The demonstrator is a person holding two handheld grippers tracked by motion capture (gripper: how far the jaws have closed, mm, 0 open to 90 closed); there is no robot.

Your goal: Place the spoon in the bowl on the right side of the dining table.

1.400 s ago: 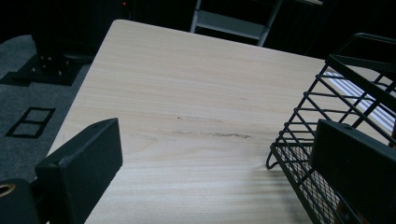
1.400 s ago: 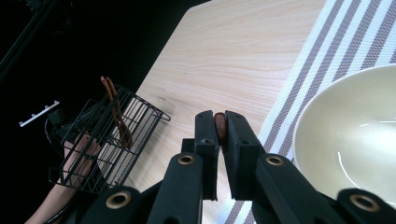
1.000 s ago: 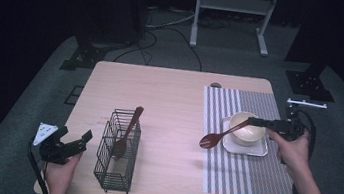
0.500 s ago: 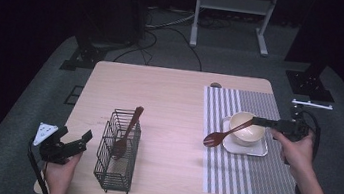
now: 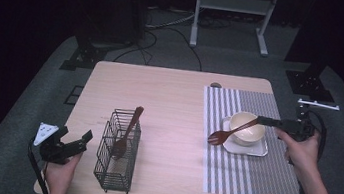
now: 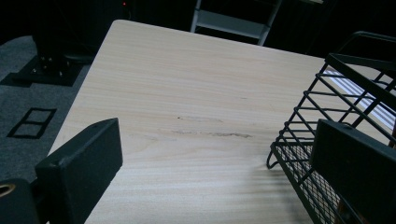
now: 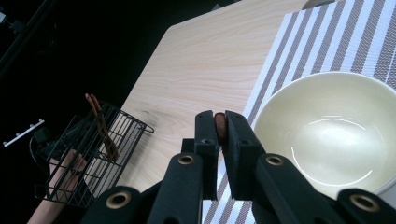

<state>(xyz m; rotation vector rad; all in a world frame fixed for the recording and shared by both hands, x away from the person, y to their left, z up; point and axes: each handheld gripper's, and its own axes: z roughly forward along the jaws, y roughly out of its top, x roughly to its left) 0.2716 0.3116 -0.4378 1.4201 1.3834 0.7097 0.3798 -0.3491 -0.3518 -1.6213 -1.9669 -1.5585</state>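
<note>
My right gripper is shut on the handle end of a brown wooden spoon. The spoon slants down to the left across the front rim of a cream bowl, with its head over the striped placemat. In the right gripper view the black jaws pinch the brown handle tip, with the bowl just beyond. My left gripper is open and holds nothing at the table's near left corner, beside a black wire basket. A second wooden spoon stands in that basket.
The bowl sits on a small pale tray on the placemat. The wire basket lies just right of my left gripper's open jaws. Bare tabletop spreads between basket and placemat. A metal stand rises behind the table.
The right gripper has drifted only slightly with the spoon, whose head has edged a little right. The left gripper has not moved.
</note>
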